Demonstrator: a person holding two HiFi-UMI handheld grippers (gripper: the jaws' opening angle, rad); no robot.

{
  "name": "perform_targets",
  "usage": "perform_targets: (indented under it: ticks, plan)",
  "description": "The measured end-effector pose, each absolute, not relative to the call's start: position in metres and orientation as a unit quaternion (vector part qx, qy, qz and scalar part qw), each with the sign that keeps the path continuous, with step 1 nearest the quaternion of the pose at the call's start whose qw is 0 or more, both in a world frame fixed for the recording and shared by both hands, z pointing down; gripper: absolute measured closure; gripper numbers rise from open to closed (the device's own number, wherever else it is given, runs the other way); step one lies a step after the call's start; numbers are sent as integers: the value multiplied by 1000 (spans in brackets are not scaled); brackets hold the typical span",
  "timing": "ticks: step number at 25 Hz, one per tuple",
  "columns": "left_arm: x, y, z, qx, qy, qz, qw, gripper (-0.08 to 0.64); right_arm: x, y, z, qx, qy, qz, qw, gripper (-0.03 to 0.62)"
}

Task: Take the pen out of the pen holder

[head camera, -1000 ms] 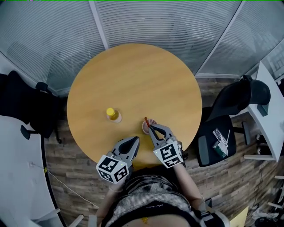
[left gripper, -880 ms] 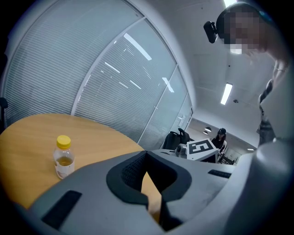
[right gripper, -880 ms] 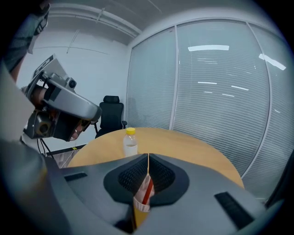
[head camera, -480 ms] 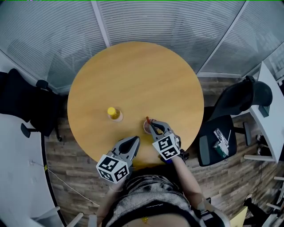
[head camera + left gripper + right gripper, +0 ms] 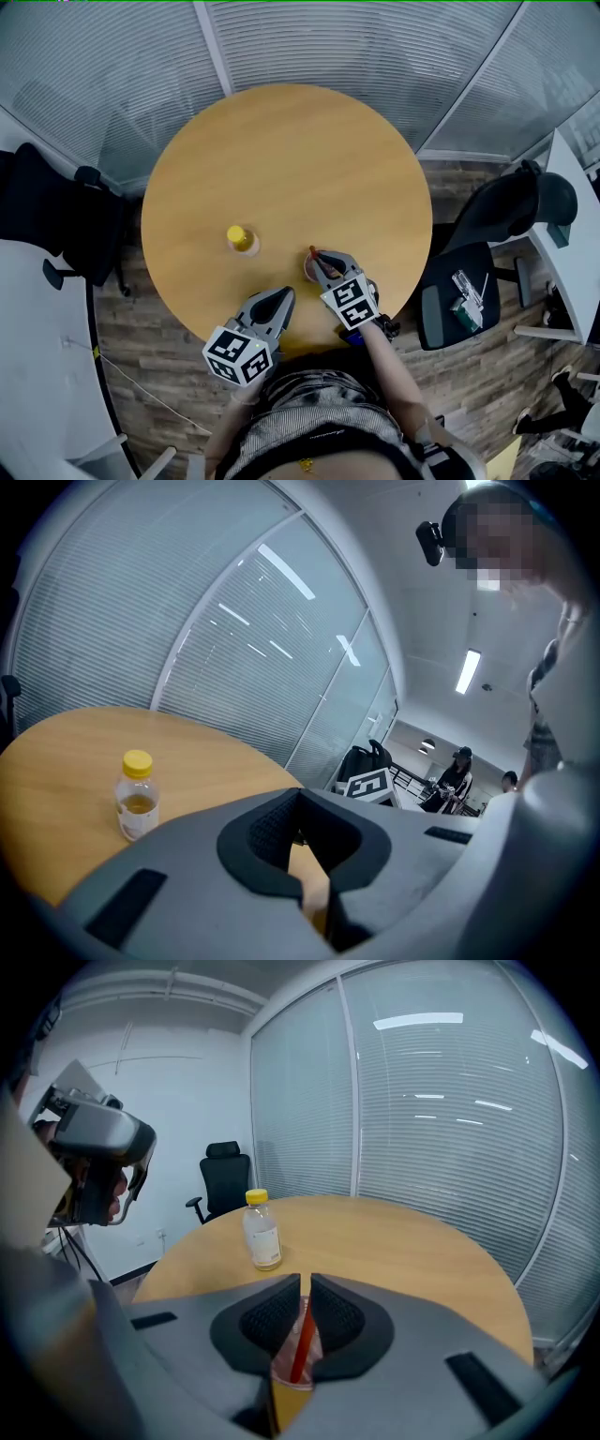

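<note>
The right claw (image 5: 305,1283) grips the red pen (image 5: 300,1342), not yet lifted from the pen holder (image 5: 307,272). The left claw (image 5: 298,794), near the holder, is closed and empty.

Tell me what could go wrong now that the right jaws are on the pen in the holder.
1. Nothing steadies the pen holder. The left gripper sits apart from it, shut and empty, so the holder might lift or tip with the pen.
2. The right gripper pinches the leaning pen between narrow pads, so it could slip or swivel.
</note>
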State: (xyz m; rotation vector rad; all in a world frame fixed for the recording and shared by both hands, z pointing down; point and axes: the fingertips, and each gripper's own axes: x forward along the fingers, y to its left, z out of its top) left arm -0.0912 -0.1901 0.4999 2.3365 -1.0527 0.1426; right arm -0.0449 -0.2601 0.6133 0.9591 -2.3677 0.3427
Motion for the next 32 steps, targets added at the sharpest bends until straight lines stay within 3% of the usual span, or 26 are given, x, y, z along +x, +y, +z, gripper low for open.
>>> perform_targets:
  ticks: [13,32]
  plan:
    - [-98,-196,506,870,-397,57,288,557,-52,-283,634,368,-864,147,310,497]
    - [-100,-193,503,870,-399,53,285,557,-47,-288,634,395,-852,139,316,528]
